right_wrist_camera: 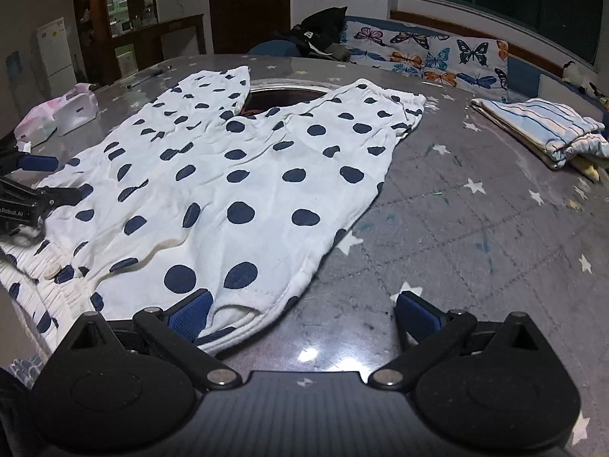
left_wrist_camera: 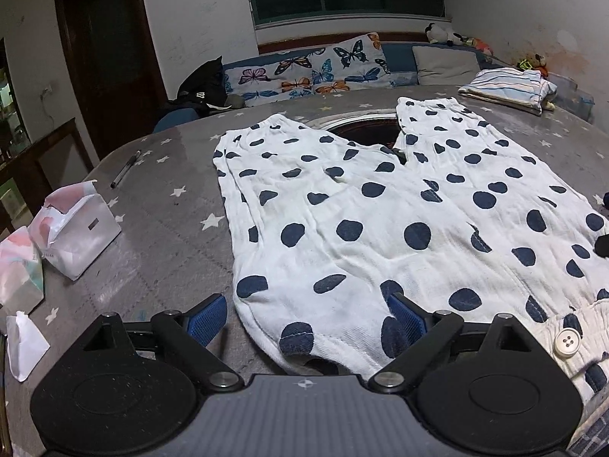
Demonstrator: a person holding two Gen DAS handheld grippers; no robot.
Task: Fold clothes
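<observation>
1. While both claws stand released over the near edge, the white cotton trousers with dark blue polka dots [left_wrist_camera: 380, 209] lie spread flat on the grey star-printed tablecloth [left_wrist_camera: 171, 228], legs pointing away and parted over a dark round opening [left_wrist_camera: 365, 129] in the table.
2. With its blue pads wide apart, the left gripper [left_wrist_camera: 310, 314] straddles the near left corner of the trousers' waist; one pad sits over bare cloth, the other over the fabric.
3. Likewise spread and holding nothing, the right gripper [right_wrist_camera: 304, 312] has its left pad at the trousers' near right corner [right_wrist_camera: 236, 316] and its right pad over bare tablecloth.
4. A white four-hole button [left_wrist_camera: 567, 342] shows on the ribbed waistband.
5. A folded blue-striped white garment [right_wrist_camera: 540, 125] rests well apart on the far right.
6. Soft plastic tissue packs [left_wrist_camera: 72, 228] and a dark pen [left_wrist_camera: 125, 169] lie at the left.
</observation>
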